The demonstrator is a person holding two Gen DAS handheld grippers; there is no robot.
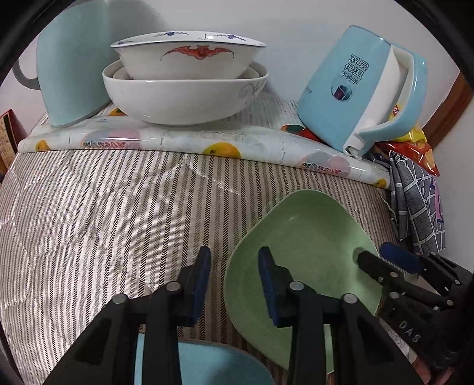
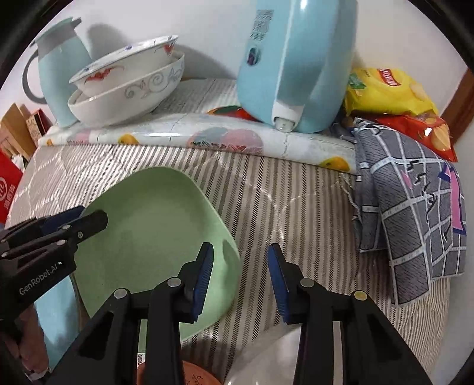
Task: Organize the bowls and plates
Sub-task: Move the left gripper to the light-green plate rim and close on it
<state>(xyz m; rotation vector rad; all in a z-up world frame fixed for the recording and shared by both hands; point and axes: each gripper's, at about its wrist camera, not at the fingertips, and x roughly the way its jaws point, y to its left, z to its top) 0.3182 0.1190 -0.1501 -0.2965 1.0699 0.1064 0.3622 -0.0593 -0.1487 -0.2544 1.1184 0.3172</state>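
Below both narrowly parted hand-held grippers [image 1: 234, 263] [image 2: 240, 260], the green plate's [image 1: 308, 237] near rim hides.

My two views are evenly lit and sharp, with soft shadows on the far wall [image 1: 296, 17] and heavy fisheye bending at dark corners.

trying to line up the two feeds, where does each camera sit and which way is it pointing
Left wrist: on the left gripper, angled down over the striped cloth; its fingers straddle the near left rim of the green squarish plate, and the right gripper enters from the right.
Right wrist: on the right gripper, angled down at the plate's right rim; the left gripper and part of a hand show at left.
Shared: the plate, the stacked white bowls, the blue kettle.
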